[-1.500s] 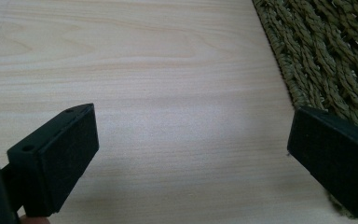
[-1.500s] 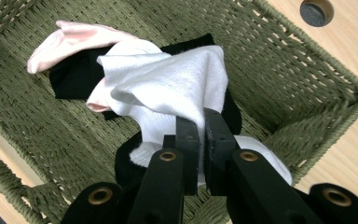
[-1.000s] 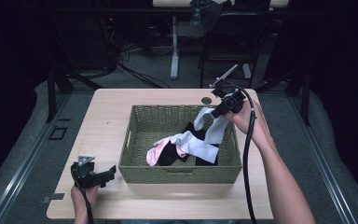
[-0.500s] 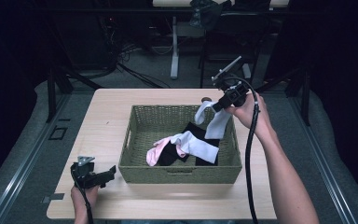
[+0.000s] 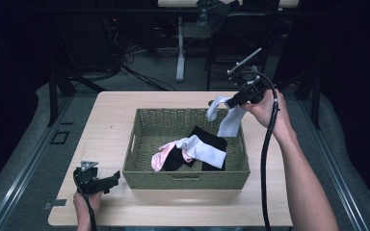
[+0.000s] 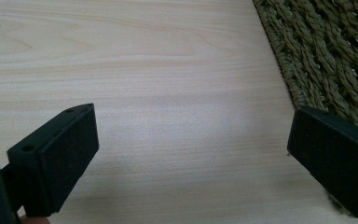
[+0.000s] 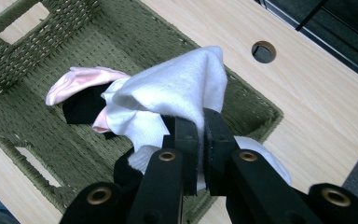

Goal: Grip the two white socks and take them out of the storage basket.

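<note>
A green woven basket (image 5: 139,144) stands mid-table and holds a pink sock (image 5: 160,156), a black sock (image 5: 207,137) and a white sock (image 5: 203,148). Above its far right corner my right gripper (image 5: 232,102) is shut on another white sock (image 5: 230,120), which hangs clear of the basket. In the right gripper view the jaws pinch that white sock (image 7: 177,91) between them, my right gripper (image 7: 200,126) over the basket (image 7: 37,60). My left gripper (image 5: 107,181) rests open near the table's front left, beside the basket; its jaws stand wide apart over bare wood, my left gripper (image 6: 191,144) holding nothing.
The light wooden table (image 5: 111,120) has a round cable hole (image 7: 264,51) near its far right. Dark floor, cables and table legs lie beyond the far edge. A black cable (image 5: 266,159) trails from the right gripper along the forearm.
The right gripper has risen with the white sock, lifting it out of the basket pile until it hangs free. The left gripper stayed where it was.
</note>
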Demonstrator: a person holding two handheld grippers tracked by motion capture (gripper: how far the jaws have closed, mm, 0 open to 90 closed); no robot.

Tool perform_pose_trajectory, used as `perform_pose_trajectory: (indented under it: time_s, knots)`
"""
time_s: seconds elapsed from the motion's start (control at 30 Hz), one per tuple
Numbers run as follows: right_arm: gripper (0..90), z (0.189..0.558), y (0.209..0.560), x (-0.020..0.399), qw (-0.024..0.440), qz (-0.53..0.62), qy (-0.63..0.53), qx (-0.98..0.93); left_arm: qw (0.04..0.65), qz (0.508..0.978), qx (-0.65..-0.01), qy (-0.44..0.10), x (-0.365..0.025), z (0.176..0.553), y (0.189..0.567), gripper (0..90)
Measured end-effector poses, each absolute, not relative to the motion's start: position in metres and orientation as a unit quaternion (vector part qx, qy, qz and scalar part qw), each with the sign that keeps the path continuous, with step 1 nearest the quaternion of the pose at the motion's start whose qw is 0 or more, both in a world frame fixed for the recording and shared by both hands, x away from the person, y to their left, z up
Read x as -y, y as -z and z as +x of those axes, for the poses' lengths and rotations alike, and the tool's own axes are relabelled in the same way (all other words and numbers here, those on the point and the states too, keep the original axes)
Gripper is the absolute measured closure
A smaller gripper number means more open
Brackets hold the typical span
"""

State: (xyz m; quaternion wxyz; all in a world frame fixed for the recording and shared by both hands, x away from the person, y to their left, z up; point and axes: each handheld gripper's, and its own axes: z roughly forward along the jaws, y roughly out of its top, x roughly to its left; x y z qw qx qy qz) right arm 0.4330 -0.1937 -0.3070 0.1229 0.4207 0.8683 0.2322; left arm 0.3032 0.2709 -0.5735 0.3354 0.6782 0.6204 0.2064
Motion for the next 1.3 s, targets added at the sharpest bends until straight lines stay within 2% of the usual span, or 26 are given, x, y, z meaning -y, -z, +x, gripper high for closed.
perform_pose_trajectory:
  time_s: [0.37, 0.77, 1.1, 1.3]
  knots:
    - [86.5, 0.423, 0.298, 0.229, 0.144, 0.440, -0.230, -0.856, 0.335, 0.678, -0.620, -0.207, -0.271, 0.303, 0.574, 1.8]
    - [86.4, 0.414, 0.309, 0.279, 0.155, 0.483, -0.232, -0.830, 0.333, 0.679, -0.621, -0.206, -0.271, 0.303, 0.573, 1.8]
    - [86.4, 0.410, 0.335, 0.317, 0.157, 0.525, -0.221, -0.807, 0.336, 0.678, -0.621, -0.206, -0.271, 0.303, 0.574, 1.8]
    - [86.3, 0.417, 0.375, 0.324, 0.141, 0.541, -0.199, -0.805, 0.336, 0.677, -0.621, -0.206, -0.271, 0.303, 0.573, 1.8]
